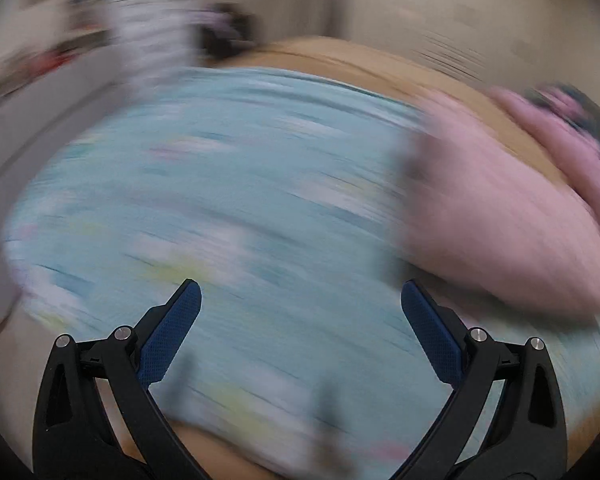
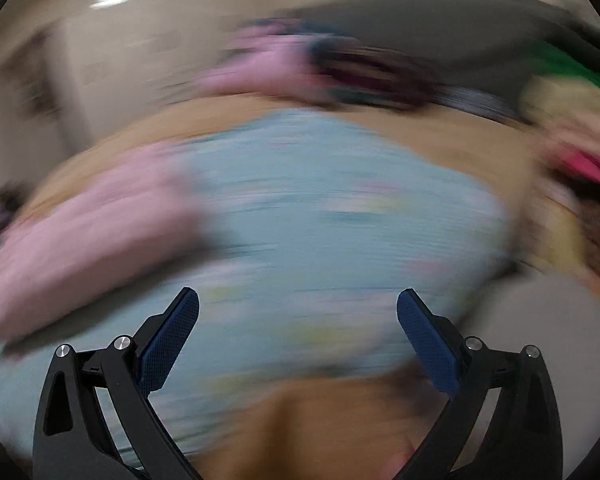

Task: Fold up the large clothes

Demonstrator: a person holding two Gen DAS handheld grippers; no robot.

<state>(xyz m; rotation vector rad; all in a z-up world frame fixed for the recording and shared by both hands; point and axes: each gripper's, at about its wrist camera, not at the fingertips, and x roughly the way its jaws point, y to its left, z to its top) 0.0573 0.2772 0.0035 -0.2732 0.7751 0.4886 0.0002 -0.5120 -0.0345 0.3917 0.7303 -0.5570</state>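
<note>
Both views are smeared by motion. A large light-blue patterned cloth (image 1: 228,200) lies spread on a tan table (image 1: 340,50); it also shows in the right wrist view (image 2: 340,216). A pink garment (image 1: 500,216) lies on its right part in the left wrist view, and at the left in the right wrist view (image 2: 88,232). My left gripper (image 1: 300,292) is open and empty above the blue cloth. My right gripper (image 2: 298,300) is open and empty above the blue cloth's near edge.
A heap of mixed clothes (image 2: 340,68) lies at the table's far side, with more clothes (image 2: 580,160) at the right. Bare tan table (image 2: 332,420) shows near my right gripper. Blurred furniture (image 1: 148,32) stands beyond the table at the left.
</note>
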